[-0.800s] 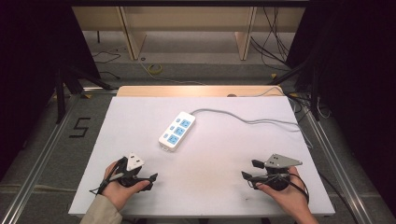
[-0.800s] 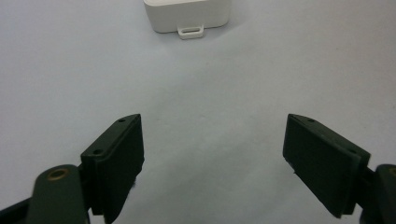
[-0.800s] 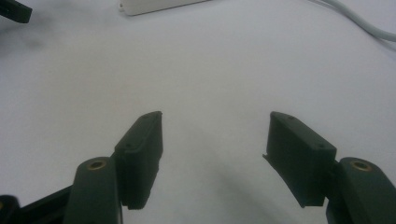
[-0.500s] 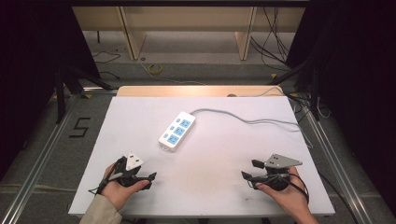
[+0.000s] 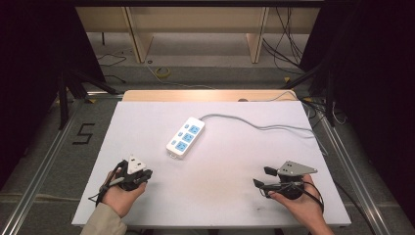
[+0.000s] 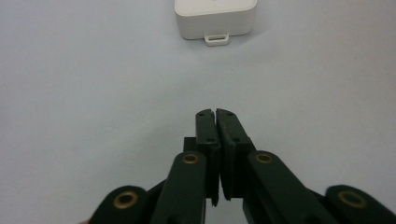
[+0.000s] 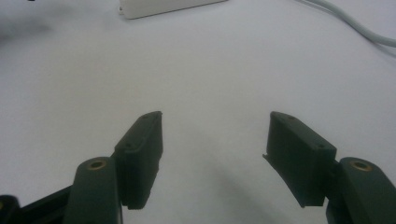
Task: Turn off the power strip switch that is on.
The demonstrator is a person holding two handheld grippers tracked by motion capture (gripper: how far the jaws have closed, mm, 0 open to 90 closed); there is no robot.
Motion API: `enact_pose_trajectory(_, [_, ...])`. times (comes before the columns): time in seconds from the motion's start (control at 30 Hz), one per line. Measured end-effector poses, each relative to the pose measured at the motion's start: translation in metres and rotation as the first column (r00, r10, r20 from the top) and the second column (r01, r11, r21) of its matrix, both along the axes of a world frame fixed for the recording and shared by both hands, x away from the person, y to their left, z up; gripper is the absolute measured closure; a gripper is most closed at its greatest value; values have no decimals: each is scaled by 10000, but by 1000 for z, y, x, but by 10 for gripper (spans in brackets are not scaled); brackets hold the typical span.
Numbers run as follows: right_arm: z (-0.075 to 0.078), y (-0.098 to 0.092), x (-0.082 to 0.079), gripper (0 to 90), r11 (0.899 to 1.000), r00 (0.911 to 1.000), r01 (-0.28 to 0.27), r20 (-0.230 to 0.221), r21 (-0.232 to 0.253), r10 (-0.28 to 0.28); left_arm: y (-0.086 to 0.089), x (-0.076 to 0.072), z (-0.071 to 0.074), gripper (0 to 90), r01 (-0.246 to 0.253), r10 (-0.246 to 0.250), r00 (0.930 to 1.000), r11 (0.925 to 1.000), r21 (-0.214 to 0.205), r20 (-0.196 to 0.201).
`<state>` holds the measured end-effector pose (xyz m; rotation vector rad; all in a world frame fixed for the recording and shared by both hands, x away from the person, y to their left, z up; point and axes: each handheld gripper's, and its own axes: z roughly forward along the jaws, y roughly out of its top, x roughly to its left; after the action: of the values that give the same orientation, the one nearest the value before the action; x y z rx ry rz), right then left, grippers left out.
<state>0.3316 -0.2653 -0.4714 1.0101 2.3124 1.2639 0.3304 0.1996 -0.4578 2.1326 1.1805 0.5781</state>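
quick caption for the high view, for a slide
Person at a white table holding the left gripper shut and the right gripper open, a white power strip lying untouched between them.

My left gripper (image 6: 215,112) hangs over the pale table (image 6: 84,93), its black jaws pressed together with nothing between them. Ahead, well apart from the tips, sits the white power strip's (image 6: 215,21) end.
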Motion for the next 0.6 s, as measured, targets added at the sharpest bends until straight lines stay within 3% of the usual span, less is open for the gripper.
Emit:
enact_pose_trajectory(0.17, [0,0,-1,371,10000,10000,14,14,-12,-14,-1,-1,2,896,-20,15,9995,9999,-135,-306])
enact_pose_trajectory(0.6, [1,0,0,371,10000,10000,17,33,-43,-16,-3,3,4,897,-87,86,9989,10000,-24,-464])
